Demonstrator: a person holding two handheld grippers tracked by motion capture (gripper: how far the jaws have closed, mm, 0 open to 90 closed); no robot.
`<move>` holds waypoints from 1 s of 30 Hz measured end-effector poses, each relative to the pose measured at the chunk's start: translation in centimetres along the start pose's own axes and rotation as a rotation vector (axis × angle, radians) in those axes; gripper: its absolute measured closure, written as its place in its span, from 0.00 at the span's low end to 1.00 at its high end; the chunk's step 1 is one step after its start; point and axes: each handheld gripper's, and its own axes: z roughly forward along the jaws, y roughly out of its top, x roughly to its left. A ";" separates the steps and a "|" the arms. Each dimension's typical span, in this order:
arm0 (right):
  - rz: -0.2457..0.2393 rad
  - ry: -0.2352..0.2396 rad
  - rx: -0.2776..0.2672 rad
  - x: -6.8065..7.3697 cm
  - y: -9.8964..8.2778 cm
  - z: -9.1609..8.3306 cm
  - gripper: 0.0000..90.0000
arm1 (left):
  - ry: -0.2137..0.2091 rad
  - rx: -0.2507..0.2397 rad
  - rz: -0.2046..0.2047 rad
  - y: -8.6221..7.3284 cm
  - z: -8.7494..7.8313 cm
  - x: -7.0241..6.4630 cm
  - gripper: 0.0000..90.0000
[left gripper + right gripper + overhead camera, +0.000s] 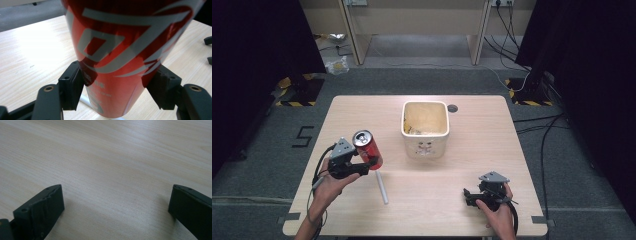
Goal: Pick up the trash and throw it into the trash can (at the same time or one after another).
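The right gripper [471, 196] rests wide open and empty on the table [437, 210]. The left gripper [371, 164] clamps the red can [367, 148] – tilted off the table, its top leaning away from the bin [425, 128] that stands beyond, to its right.

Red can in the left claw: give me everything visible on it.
The red metal drink can has a shiny body with pale grey lettering and a silver top with its pull tab. It is tilted, top leaning toward the person, and looks lifted off the light wooden table. The left claw clamps its lower body, one black pad on each side. A white cylindrical stick lies on the table just below it; contact is unclear.
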 end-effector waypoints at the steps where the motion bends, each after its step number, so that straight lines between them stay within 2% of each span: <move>1: 0.000 0.000 0.000 0.0 0.0 0.0 0.00 | 0.000 -0.001 -0.002 0.1 0.0 0.0 0.38; 10: 0.003 0.000 0.001 0.0 0.0 0.0 0.00 | -0.009 -0.020 -0.010 1.2 0.0 0.1 0.38; 21: 0.000 0.000 0.000 0.0 0.0 0.0 0.00 | -0.023 -0.015 0.019 3.3 0.1 0.0 0.38; 30: 0.002 0.001 0.001 0.0 0.0 0.0 0.00 | -0.032 -0.012 0.020 4.0 0.4 0.2 0.38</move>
